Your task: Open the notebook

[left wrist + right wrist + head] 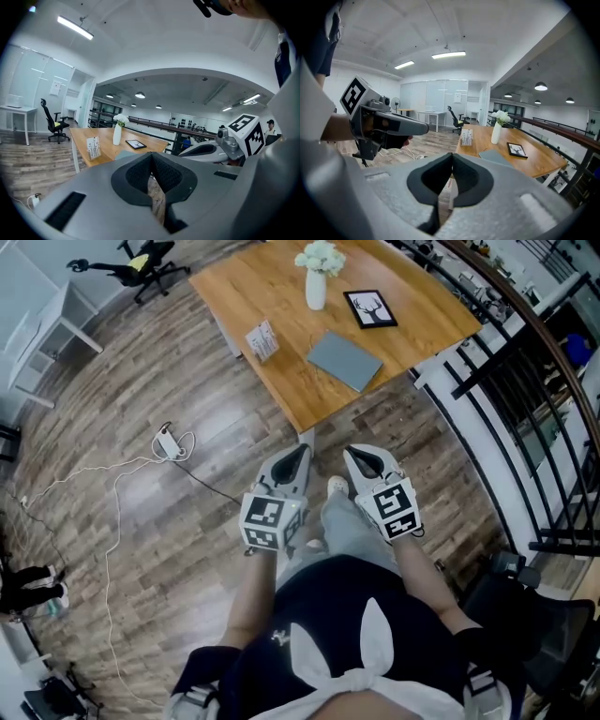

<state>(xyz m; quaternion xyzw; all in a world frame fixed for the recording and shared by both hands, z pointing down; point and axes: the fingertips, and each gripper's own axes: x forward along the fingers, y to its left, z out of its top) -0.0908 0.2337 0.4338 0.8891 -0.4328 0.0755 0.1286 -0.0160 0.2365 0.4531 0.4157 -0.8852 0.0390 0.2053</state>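
A closed grey notebook (345, 360) lies flat near the front right edge of a wooden table (281, 296). It also shows as a grey slab (123, 153) in the left gripper view and beyond the jaws in the right gripper view (496, 157). I stand a step back from the table's near corner, over the floor. My left gripper (300, 452) and right gripper (356, 454) are side by side at waist height, pointing toward the table. Each has its jaws shut with nothing between them. Neither touches the notebook.
On the table stand a white vase of flowers (316, 282), a black picture frame (370, 308) and a small card stand (262, 339). A black railing (525, 418) runs along the right. A power strip with white cable (169, 442) lies on the floor at left.
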